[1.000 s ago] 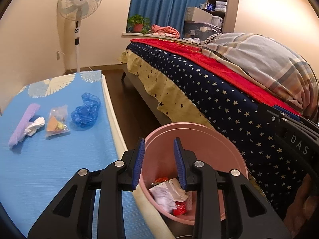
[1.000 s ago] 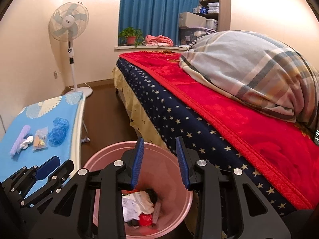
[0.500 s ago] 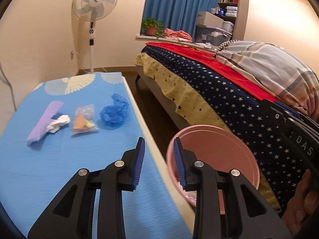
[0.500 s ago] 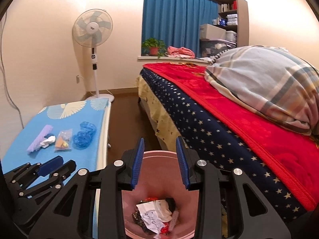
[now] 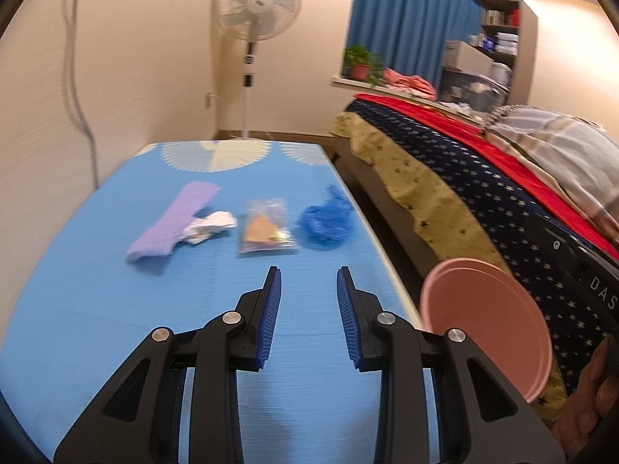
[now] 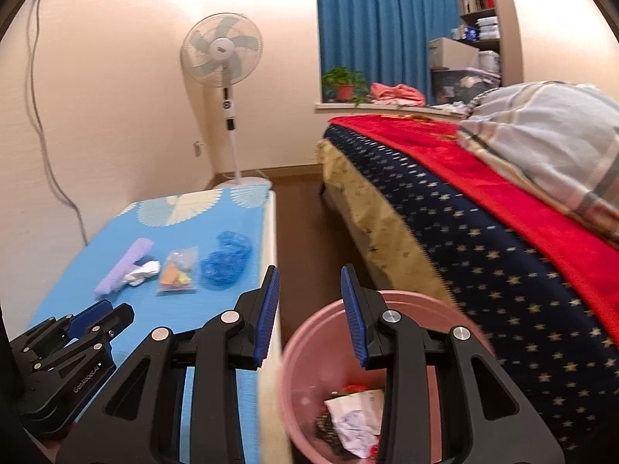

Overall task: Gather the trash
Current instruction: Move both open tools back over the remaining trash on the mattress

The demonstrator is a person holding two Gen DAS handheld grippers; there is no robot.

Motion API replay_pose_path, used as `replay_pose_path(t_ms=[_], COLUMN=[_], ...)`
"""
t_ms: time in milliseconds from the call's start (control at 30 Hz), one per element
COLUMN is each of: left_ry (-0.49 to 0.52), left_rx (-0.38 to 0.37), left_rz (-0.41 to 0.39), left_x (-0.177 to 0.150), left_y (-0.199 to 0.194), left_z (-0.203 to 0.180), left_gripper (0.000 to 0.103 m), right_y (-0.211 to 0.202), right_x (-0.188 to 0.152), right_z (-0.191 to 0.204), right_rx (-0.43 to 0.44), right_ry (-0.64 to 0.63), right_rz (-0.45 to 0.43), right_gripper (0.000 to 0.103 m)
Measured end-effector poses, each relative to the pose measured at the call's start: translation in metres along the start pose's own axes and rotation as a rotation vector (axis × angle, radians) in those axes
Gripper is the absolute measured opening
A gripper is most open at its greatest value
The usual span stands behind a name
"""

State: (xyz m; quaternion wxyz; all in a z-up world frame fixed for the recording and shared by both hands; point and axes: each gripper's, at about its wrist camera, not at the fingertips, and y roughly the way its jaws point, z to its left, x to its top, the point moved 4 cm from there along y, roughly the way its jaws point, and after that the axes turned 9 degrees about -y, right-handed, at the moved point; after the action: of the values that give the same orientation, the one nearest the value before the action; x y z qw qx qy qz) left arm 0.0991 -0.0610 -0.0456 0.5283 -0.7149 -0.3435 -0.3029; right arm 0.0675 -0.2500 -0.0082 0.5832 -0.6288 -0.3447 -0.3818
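My left claw (image 5: pixel 305 276) tilts downward, blue pads parted with nothing between them. My right claw (image 6: pixel 309 276) tilts likewise, jaws apart and empty, fingers (image 5: pixel 594 398) of my hand wrapping its handle.

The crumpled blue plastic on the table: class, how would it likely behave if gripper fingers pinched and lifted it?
The crumpled blue plastic looks thin and translucent, so probably very light. Its wrinkled, bunched shape suggests it would flop and deform. It may slide on the blue mat if merely pushed.
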Motion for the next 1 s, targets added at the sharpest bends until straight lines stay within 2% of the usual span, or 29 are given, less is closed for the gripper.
replay_pose_path(t_ms=[367,800,833,867,933,1000], left_ry=[-0.102,-0.124,-0.122,-0.121,-0.124,-0.127], left_rx=[0.156,0.234,0.249,0.261,0.277,0.284], left_rz=[-0.036,-0.045,-0.041,-0.039,-0.027,-0.013], left_x=[0.007,0.026,0.027,0.028,0.029,0.031], left_y=[0.011,0.039,0.042,0.045,0.052,0.059], left_z=[0.057,0.084,0.086,0.088,0.092,0.096], left_gripper=[0.030,0.030,0.032,0.040,0.049,0.050], right_y=[0.041,0.092,0.099,0.104,0.116,0.129], right_x=[0.002,0.013,0.013,0.013,0.012,0.010], right_z=[0.039,0.059,0.060,0.061,0.064,0.066], right_rx=[0.121,0.200,0.209,0.211,0.210,0.211], right_ry=[0.021,0.085,0.094,0.097,0.101,0.113], right_rz=[0.028,0.062,0.073,0.079,0.095,0.120], right_gripper=[0.034,0.034,0.034,0.034,0.034,0.040])
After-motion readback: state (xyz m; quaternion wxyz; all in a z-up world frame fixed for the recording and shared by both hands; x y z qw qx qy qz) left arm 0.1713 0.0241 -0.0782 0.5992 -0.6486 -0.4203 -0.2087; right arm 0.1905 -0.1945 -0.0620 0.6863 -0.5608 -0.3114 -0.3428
